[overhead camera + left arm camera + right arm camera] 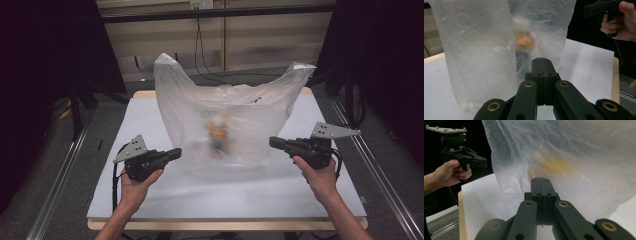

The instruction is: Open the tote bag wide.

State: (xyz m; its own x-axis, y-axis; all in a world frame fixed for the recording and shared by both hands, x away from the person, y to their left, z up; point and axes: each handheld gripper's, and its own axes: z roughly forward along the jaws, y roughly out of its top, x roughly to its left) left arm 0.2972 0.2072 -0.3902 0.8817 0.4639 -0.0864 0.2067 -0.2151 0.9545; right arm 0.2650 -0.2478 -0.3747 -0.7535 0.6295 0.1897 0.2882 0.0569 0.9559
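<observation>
Either side of the plastic bag (225, 120), left gripper (176, 152) and right gripper (272, 142) point inward, jaws pressed together, empty.

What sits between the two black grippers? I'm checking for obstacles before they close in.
In the high view, the translucent white plastic bag stands between the left gripper and right gripper, with a blurry orange item inside.

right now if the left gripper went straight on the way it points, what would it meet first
Most likely the clear plastic bag: the left gripper, jaws shut, aims at its lower side. The gap between them is hard to judge.
</observation>
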